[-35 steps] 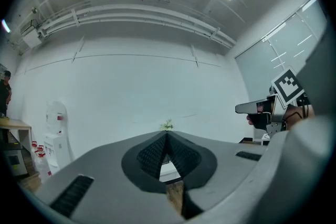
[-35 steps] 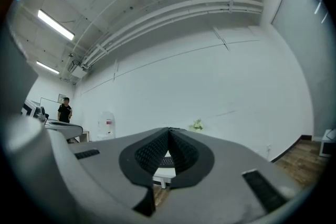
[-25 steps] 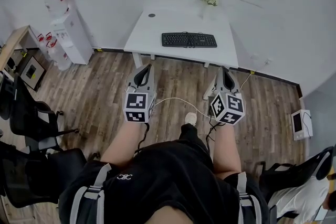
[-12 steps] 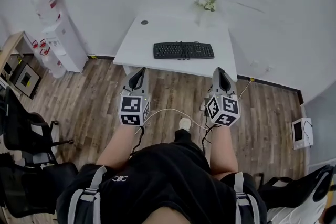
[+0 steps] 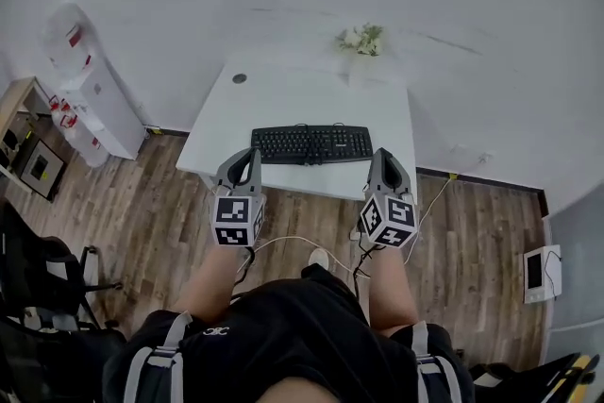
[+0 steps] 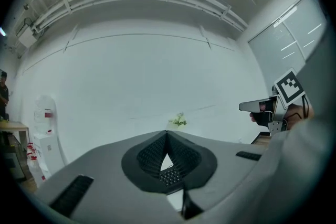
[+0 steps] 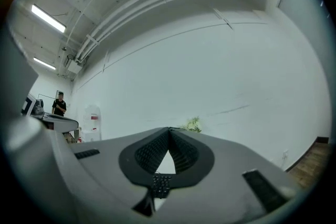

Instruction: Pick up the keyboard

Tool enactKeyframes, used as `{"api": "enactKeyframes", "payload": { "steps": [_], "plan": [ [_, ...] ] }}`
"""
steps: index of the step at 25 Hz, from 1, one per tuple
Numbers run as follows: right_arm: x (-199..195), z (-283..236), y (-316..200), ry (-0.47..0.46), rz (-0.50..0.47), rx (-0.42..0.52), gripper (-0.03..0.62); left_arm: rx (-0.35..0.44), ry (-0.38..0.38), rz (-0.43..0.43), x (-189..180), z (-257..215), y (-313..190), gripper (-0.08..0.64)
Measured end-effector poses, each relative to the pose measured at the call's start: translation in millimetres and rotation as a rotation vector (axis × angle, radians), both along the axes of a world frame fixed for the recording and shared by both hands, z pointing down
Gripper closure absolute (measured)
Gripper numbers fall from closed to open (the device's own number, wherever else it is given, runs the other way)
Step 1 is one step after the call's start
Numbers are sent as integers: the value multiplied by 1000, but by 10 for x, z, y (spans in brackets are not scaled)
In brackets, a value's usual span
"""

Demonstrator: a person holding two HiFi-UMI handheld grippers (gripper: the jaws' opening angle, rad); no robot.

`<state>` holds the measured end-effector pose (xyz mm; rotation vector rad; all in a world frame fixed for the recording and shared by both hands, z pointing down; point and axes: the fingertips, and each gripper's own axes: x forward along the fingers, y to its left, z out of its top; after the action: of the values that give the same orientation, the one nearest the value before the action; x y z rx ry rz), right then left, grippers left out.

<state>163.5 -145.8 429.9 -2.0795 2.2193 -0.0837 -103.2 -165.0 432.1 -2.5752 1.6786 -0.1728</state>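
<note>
Two grippers have been carried forward to the desk (image 5: 283, 94). A second ago a wide strip of floor (image 5: 170, 203) lay between them and its front edge. Now the left gripper (image 5: 247, 158) and the right gripper (image 5: 382, 156) are held level at that edge. The keyboard (image 5: 311, 144) lies flat near the desk's front, its two ends near the gripper tips, and is not yet touched. Both pairs of fingers (image 6: 147, 157) are pressed together with nothing held. The approach is judged nearly done. The fingers must be opened before the keyboard's ends can be gripped.
</note>
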Motion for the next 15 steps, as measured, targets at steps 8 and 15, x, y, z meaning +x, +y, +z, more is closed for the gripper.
{"api": "enactKeyframes", "payload": {
  "steps": [8, 15],
  "plan": [
    [348, -57, -1420, 26, -118, -41, 589, -26, -23, -64, 538, -85, -1194, 555],
    [476, 194, -2110, 16, -144, -123, 588, -101, -35, -78, 704, 97, -1759, 555]
  ]
}}
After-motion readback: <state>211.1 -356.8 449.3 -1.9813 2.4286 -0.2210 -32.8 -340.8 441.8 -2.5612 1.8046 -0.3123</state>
